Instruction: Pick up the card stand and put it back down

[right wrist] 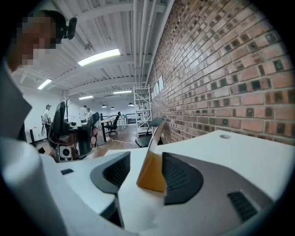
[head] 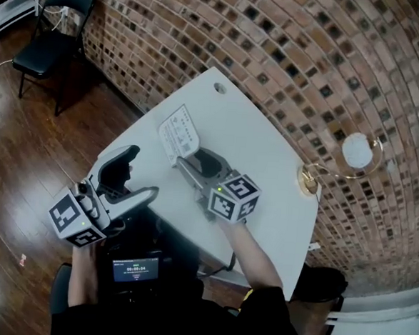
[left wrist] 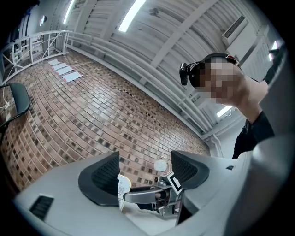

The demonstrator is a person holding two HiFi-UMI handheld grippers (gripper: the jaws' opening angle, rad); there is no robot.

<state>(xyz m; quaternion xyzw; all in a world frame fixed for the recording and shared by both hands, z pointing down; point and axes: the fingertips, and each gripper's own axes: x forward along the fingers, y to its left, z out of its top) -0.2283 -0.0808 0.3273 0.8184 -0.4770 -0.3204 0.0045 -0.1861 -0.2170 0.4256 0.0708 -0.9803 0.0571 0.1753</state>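
Near table (head: 268, 146) edge, card stand (head: 178, 132) sits between spread jaws of right gripper (head: 194, 162) (unclamped); left gripper (head: 136, 176) gapes.

card stand (head: 178, 132) on table (head: 268, 142) | between right tongs (head: 194, 162) jaws

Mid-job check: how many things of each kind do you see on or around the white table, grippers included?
card stand: 1
grippers: 2 (left gripper, right gripper)
lamp: 1
folding chair: 1
Total: 5
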